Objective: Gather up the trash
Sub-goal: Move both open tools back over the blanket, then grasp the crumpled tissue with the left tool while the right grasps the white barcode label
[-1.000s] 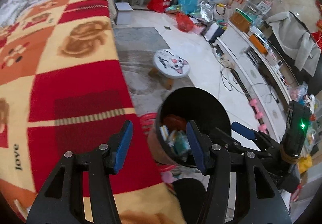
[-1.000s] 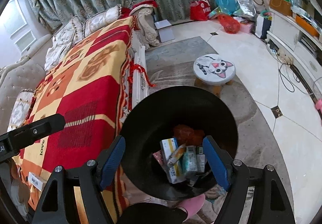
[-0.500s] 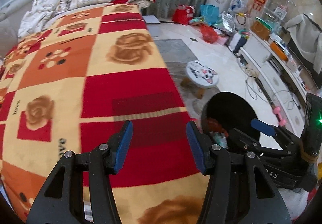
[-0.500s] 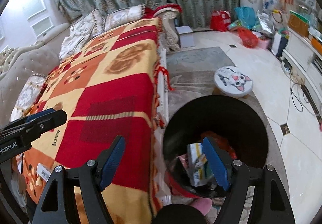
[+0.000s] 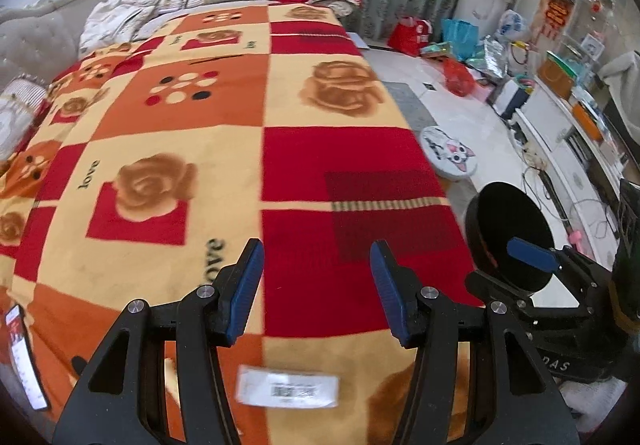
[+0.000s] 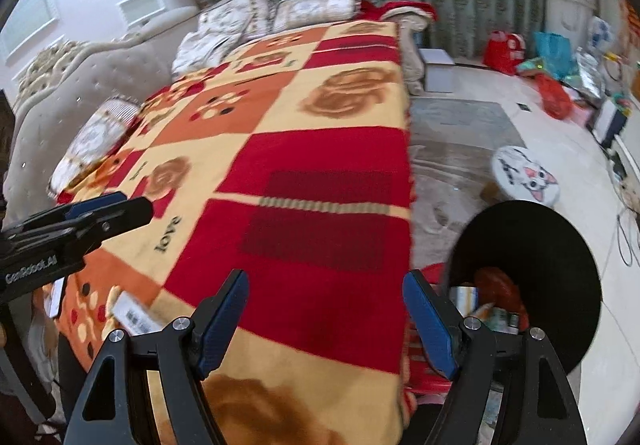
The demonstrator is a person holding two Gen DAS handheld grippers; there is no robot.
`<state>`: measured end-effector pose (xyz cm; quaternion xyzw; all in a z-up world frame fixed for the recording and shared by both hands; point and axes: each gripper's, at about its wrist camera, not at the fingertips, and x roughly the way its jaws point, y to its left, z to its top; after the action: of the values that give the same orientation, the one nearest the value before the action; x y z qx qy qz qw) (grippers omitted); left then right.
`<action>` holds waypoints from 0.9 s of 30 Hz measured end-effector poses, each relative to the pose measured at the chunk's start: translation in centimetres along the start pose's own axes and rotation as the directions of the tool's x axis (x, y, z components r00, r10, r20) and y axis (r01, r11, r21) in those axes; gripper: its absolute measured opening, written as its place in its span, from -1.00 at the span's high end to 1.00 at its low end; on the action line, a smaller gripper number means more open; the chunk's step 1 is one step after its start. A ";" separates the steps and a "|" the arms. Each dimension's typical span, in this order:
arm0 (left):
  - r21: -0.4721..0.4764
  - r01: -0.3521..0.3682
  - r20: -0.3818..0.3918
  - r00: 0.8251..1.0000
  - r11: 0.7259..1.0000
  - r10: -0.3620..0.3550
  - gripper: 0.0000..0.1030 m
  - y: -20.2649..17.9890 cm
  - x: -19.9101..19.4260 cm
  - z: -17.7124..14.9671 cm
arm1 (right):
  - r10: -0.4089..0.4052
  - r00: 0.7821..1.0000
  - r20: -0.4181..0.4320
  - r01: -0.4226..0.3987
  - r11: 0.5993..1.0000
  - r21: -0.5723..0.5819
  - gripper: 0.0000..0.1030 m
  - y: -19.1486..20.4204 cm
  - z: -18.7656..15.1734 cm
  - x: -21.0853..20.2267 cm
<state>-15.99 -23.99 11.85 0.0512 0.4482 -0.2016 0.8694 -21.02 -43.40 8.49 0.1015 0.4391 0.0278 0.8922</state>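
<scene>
Both tongs, left (image 5: 316, 285) and right (image 6: 326, 319), hang wide open and empty over the red-and-orange patchwork blanket (image 5: 224, 149); best approach the white barcoded label (image 5: 287, 390) at lower centre flat and low.

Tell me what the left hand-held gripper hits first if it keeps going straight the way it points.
Probably the blanket: the open left hand-held gripper points over its red square, nothing between. Depth is unclear.

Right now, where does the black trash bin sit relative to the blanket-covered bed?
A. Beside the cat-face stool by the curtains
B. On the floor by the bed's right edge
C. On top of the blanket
B: the black trash bin stands on the floor just past the right edge of the blanket, with trash visible inside.
</scene>
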 end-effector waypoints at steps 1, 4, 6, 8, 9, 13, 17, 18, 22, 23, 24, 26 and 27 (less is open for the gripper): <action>-0.005 -0.004 -0.001 1.000 1.000 0.004 -0.04 0.3 -0.1 -0.1 | 0.002 1.000 -0.003 -0.002 1.000 -0.011 -0.50 0.5 0.0 0.1; -0.020 -0.014 -0.003 1.000 1.000 0.014 -0.04 1.4 -0.3 -0.5 | 0.016 1.000 -0.011 -0.017 0.999 -0.043 -0.50 1.9 -0.1 0.4; -0.030 -0.019 -0.004 1.000 0.999 0.019 -0.04 2.0 -0.4 -0.7 | 0.027 0.999 -0.017 -0.028 0.998 -0.063 -0.50 2.9 -0.2 0.6; -0.036 -0.024 -0.010 1.000 0.999 0.024 -0.04 2.6 -0.5 -0.9 | 0.035 0.999 -0.021 -0.036 0.996 -0.078 -0.50 3.7 -0.2 0.7; -0.040 -0.026 -0.012 1.000 0.999 0.025 -0.04 2.8 -0.5 -0.9 | 0.040 0.999 -0.025 -0.042 0.995 -0.086 -0.50 4.0 -0.2 0.8; -0.051 -0.034 -0.018 0.999 0.998 0.033 -0.04 3.9 -0.5 -1.2 | 0.058 0.998 -0.036 -0.061 0.992 -0.107 -0.50 5.2 -0.4 1.1; -0.061 -0.039 -0.029 0.999 0.997 0.038 -0.04 4.9 -0.5 -1.6 | 0.080 0.995 -0.052 -0.086 0.986 -0.142 -0.50 6.5 -0.8 1.5; -0.065 -0.040 -0.034 0.999 0.997 0.037 -0.04 5.2 -0.5 -1.8 | 0.091 0.994 -0.060 -0.099 0.983 -0.153 -0.50 7.0 -1.0 1.7; -0.089 -0.057 -0.052 0.997 0.994 0.053 -0.04 7.1 -0.7 -2.3 | 0.150 0.985 -0.087 -0.164 0.968 -0.191 -0.44 8.6 -1.6 2.1; -0.097 -0.064 -0.055 0.997 0.993 0.059 -0.04 7.6 -0.8 -2.4 | 0.167 0.981 -0.097 -0.184 0.962 -0.202 -0.37 9.1 -1.8 2.3; -0.105 -0.070 -0.061 0.996 0.992 0.064 -0.04 8.2 -0.9 -2.6 | 0.184 0.977 -0.106 -0.203 0.956 -0.214 -0.34 9.6 -2.0 2.4; -0.119 -0.080 -0.074 0.995 0.990 0.072 -0.04 9.3 -0.9 -3.0 | 0.211 0.969 -0.130 -0.238 0.940 -0.246 -0.25 10.7 -2.4 3.0; -0.125 -0.084 -0.079 0.994 0.989 0.075 -0.04 9.7 -0.9 -3.2 | 0.218 0.965 -0.148 -0.252 0.930 -0.266 -0.22 11.4 -2.7 3.4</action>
<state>-15.04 -13.97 9.82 0.0203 0.4895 -0.1354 0.8612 -20.64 -31.32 6.59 0.0231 0.4665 0.2028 0.8607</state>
